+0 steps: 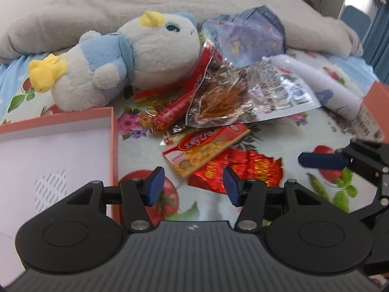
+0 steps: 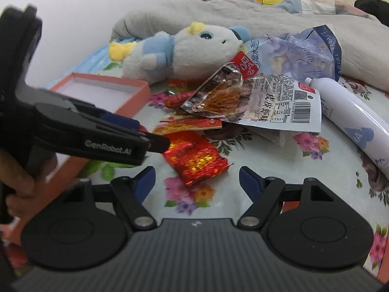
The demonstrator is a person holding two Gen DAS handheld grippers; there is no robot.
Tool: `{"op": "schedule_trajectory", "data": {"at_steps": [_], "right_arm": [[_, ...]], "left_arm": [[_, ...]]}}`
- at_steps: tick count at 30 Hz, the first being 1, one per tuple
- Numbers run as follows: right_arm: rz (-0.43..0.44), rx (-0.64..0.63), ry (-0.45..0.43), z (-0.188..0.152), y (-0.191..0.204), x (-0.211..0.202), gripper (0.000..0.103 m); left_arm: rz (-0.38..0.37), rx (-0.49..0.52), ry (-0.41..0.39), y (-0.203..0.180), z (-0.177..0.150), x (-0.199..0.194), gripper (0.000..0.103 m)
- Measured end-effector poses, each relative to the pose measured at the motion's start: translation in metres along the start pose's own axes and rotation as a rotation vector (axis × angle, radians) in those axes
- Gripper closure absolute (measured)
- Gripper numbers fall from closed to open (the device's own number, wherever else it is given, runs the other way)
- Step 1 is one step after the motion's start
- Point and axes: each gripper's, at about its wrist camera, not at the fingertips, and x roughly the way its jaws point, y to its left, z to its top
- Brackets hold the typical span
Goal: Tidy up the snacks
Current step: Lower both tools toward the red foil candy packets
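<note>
A heap of snack packets lies on the flowered cloth. It holds a red foil packet (image 1: 243,170) (image 2: 197,160), a yellow-red flat packet (image 1: 206,150) (image 2: 189,124), a red sausage stick (image 1: 175,114) (image 2: 180,97) and a clear bag of shrimp sticks (image 1: 243,97) (image 2: 255,102). An open coral box (image 1: 113,146) (image 2: 136,102) with a white inside sits to the left. My left gripper (image 1: 193,186) (image 2: 143,133) hovers open just before the red foil packet, beside the box. My right gripper (image 2: 197,181) is open above the same packet, with nothing between its pads.
A blue-and-white plush toy (image 1: 121,56) (image 2: 184,51) lies behind the heap, next to a tissue pack (image 1: 243,34) (image 2: 304,51). A white bottle (image 1: 323,82) (image 2: 352,114) lies at the right. A grey blanket (image 1: 170,2) fills the back. A hand (image 2: 17,182) grips the left tool.
</note>
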Motion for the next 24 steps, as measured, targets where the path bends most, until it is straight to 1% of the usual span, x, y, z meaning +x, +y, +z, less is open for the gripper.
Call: {"op": "schedule_trajectory", "data": {"at_steps": [4,9,10,12,16,21,24], "right_arm": [[-0.001,-0.028,-0.005,0.003,-0.003,0.016,0.025],[0.002,-0.08,-0.001,0.003,0.005,0.032,0.026],[-0.001,-0.083,0.001,0.003,0.006,0.034,0.028],[-0.01,-0.08,-0.008,0.003,0.007,0.034,0.036],[-0.004,-0.067,-0.021,0.001,0.007,0.034,0.036],[0.003,-0.072,-0.026,0.0,0.008,0.033,0.041],[0.004,-0.077,-0.023,0.0,0.008,0.032,0.042]], "left_arm": [[0.017,0.017,0.028,0.003,0.005,0.015,0.044],[0.022,0.055,0.023,0.001,0.008,0.023,0.044],[0.022,0.062,0.021,0.001,0.009,0.023,0.044],[0.025,0.075,0.021,0.0,0.01,0.023,0.044],[0.051,0.129,0.017,-0.005,0.01,0.024,0.044],[0.08,0.21,0.014,-0.016,0.012,0.025,0.044],[0.082,0.254,0.009,-0.022,0.014,0.028,0.047]]}}
